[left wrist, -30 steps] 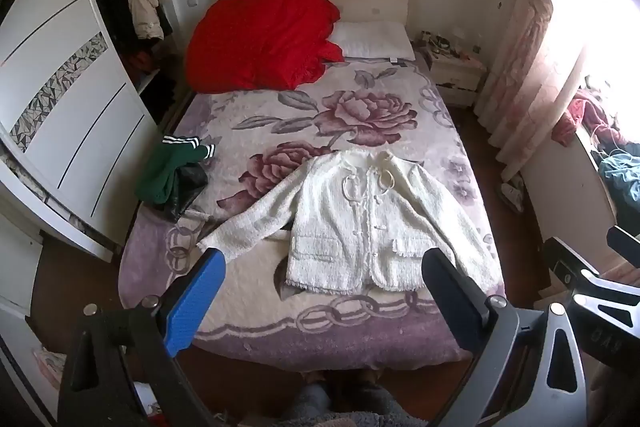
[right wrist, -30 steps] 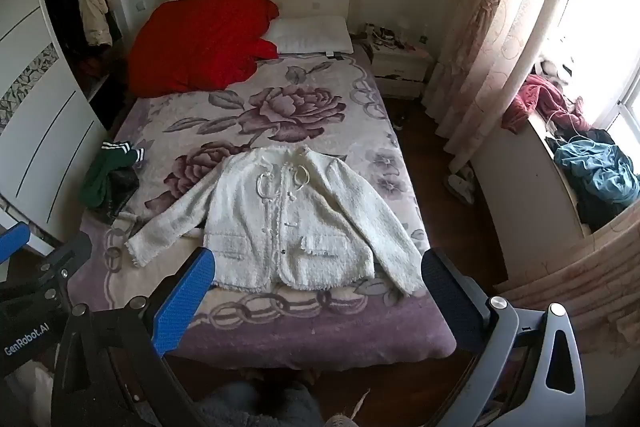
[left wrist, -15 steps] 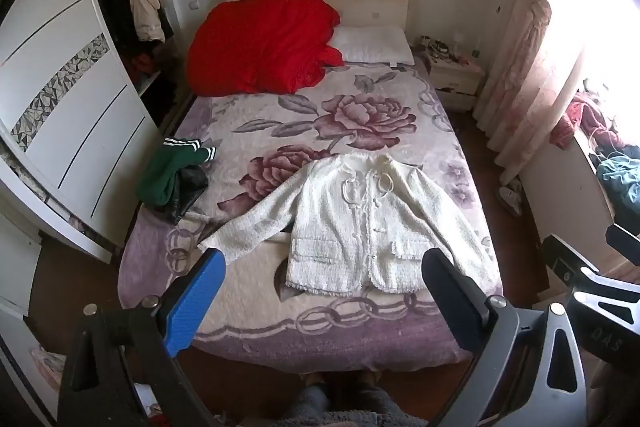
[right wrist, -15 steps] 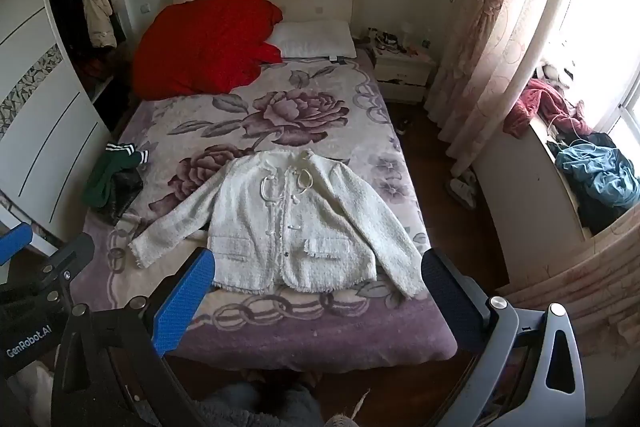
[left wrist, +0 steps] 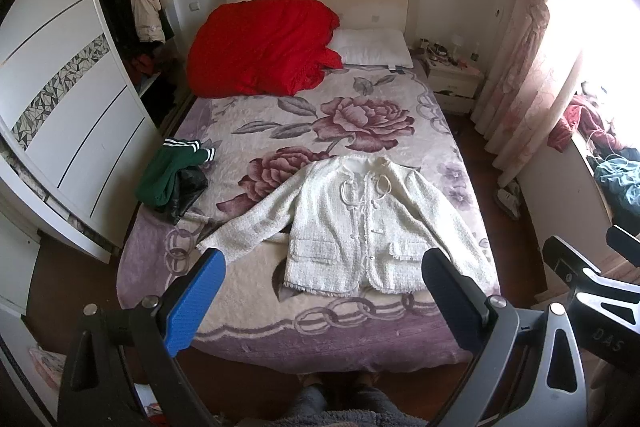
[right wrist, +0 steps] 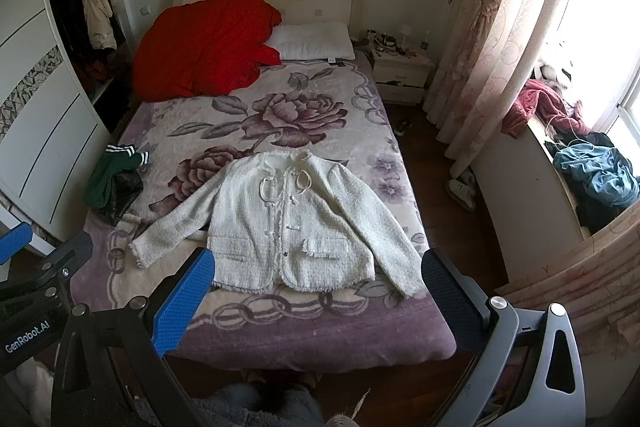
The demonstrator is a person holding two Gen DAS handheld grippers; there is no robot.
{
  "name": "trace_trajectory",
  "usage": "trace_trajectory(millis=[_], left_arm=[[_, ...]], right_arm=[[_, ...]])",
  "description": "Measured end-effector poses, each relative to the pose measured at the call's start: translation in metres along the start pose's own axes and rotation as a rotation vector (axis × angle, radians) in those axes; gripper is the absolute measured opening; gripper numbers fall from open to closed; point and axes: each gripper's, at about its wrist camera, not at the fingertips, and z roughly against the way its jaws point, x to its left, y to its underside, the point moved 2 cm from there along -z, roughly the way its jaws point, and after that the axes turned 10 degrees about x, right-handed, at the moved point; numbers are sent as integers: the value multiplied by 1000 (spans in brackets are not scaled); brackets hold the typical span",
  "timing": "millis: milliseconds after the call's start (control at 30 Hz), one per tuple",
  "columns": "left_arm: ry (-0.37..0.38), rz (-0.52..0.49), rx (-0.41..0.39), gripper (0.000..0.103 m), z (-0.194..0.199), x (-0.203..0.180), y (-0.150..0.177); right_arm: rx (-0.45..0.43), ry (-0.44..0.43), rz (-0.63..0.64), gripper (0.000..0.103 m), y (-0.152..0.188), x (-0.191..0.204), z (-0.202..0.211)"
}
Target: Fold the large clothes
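Note:
A white tweed jacket lies flat and face up near the foot of the bed, buttoned, with both sleeves spread outward. My left gripper hangs open above the foot of the bed, well short of the jacket's hem. In the right wrist view my right gripper is open too, held at about the same height, with nothing between its fingers. Each gripper's body shows at the edge of the other's view.
A green garment on a dark one lies at the bed's left edge. A red duvet and white pillow sit at the headboard. A wardrobe stands left, a nightstand, curtains and a clothes-piled sill right. A person's legs show below.
Both views have drifted slightly, so the bed and jacket sit a little lower in frame. The jacket has not moved and both grippers stay open.

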Motion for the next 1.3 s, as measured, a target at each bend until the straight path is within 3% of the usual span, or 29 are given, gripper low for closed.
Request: trace_trajectory(millis=[1300], left_arm=[[6, 5, -18, 100, 16, -3, -17]], right_arm=[[-19, 0, -5, 103, -5, 2, 18]])
